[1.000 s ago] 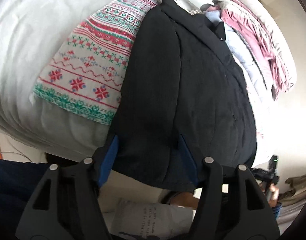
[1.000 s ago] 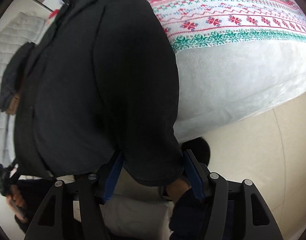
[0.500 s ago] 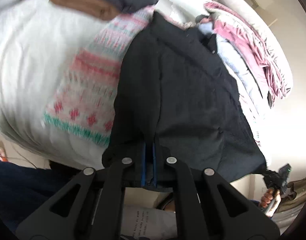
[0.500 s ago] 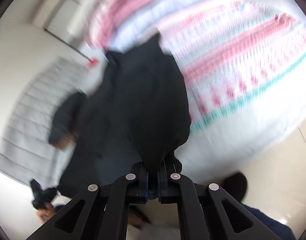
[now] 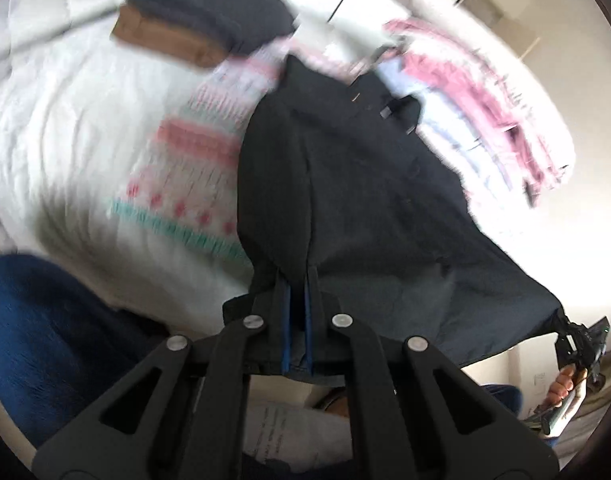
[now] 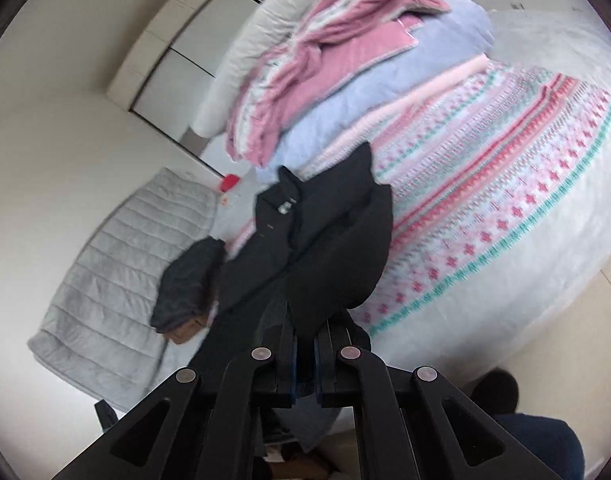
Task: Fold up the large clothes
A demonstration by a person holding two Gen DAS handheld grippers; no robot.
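Left wrist view
- left tool [image 5: 296, 312]: blue-lined fingers pressed together, pinching the near hem of the black garment [image 5: 345, 200]; it points steeply down toward the bed [image 5: 57, 120].
- black garment: spread from the pinched hem away across the bed, its collar at the far end; its right corner is pulled out taut to the right tool [image 5: 573, 336], seen small at the frame's right edge.
- hand [image 5: 565, 386]: only some fingers show, wrapped around the right tool's handle; the rest is cut off by the edge.
- patterned blanket [image 5: 193, 168]: pink, red and green bands, lying under and to the left of the garment; blurred.
- folded stack [image 5: 209, 16]: a dark grey piece on a brown one, on the bed beyond the blanket.
- pink and lilac pile [image 5: 485, 92]: at the far right of the bed, blurred.
- writing: a white sheet [image 5: 289, 424] below the tool carries printed lines, too blurred to read.

Right wrist view
- right tool [image 6: 304, 344]: fingers pressed together on a fold of the black garment [image 6: 329, 248]; it points gently downward over the bed [image 6: 545, 280].
- black garment: hangs in a bunched fold from the pinch, trailing away to its collar near the pile.
- patterned blanket [image 6: 505, 200]: to the right of the garment, on the bed.
- folded stack [image 6: 189, 280]: left of the garment.
- grey quilted cover [image 6: 117, 272]: left of the stack.
- pink and lilac pile [image 6: 345, 60]: beyond the garment's collar.
- labels: a small pale tag [image 6: 283, 208] at the collar, unreadable.
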